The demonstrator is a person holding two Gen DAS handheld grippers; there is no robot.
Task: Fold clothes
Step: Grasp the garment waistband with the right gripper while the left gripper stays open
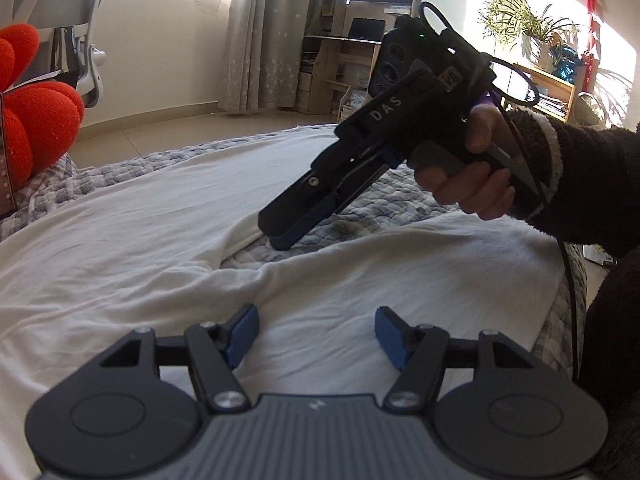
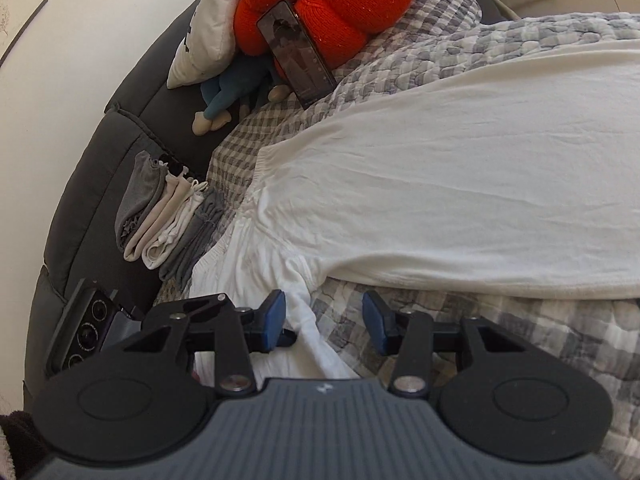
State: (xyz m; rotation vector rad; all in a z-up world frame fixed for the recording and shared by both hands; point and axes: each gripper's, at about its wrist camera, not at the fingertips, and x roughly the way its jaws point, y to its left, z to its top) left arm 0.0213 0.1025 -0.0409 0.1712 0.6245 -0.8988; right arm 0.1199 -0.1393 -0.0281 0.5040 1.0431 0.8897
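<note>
The white garment (image 2: 460, 184) lies spread flat on the checked blanket (image 2: 520, 340) of the bed. The left gripper (image 1: 316, 334) hovers over the cloth, fingers apart, holding nothing. The right gripper (image 2: 324, 316) is half open above a white sleeve (image 2: 304, 312), not gripping it

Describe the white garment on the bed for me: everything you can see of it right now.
The white, soft knit-looking garment lies spread mostly flat and lightly wrinkled on the grey-and-white checked quilt, not yet folded. One edge is gathered, like an elastic band. A narrower part runs down between the right gripper's open fingers, which do not pinch it. From the left wrist view, the left gripper is open above the cloth, gripping nothing.
</note>
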